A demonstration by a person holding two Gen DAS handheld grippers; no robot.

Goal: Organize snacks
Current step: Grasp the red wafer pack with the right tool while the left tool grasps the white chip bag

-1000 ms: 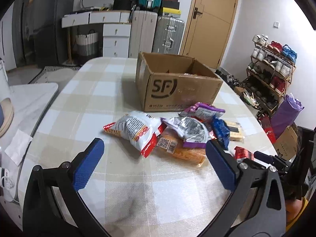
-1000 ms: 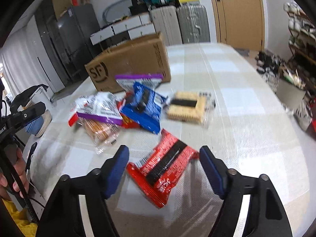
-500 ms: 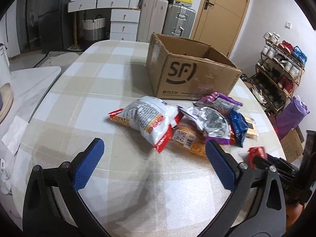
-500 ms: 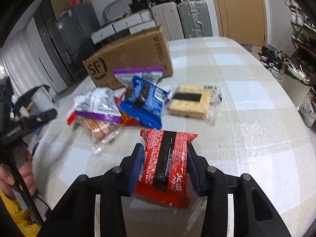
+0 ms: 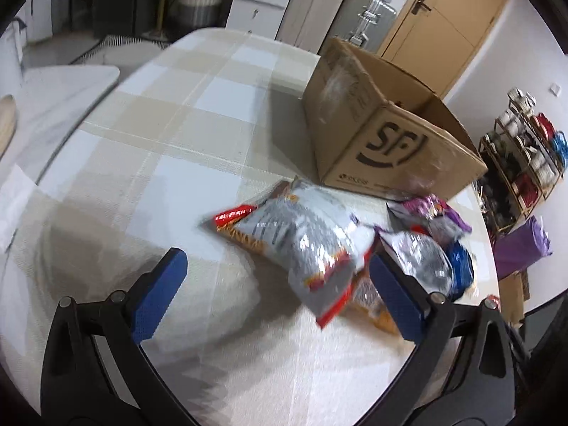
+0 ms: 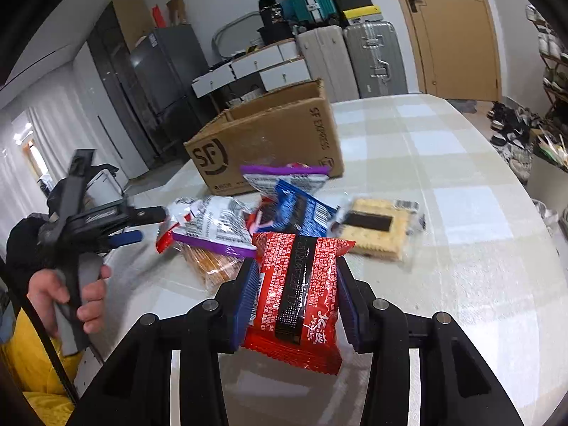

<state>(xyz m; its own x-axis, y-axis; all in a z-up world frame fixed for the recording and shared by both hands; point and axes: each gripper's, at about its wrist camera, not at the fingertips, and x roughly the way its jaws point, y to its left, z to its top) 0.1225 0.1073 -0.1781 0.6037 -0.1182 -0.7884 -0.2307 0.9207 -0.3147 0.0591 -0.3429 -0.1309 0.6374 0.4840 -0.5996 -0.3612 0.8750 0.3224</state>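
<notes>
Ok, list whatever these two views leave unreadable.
- Cardboard box interior: both views, its own walls hide it.
- Orange packet: right wrist view, purple-edged bag covers it.
- Grey-and-red bag print: left wrist view, motion blur.
- Red packet sides: right tool pads cover them.

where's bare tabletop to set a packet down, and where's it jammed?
Free: the checked cloth right of the cracker pack, out to the table edge; also the wide stretch left of the cardboard box and the grey-and-red bag. Crowded: the snack pile in front of the box. The right gripper is shut on the red packet.
</notes>
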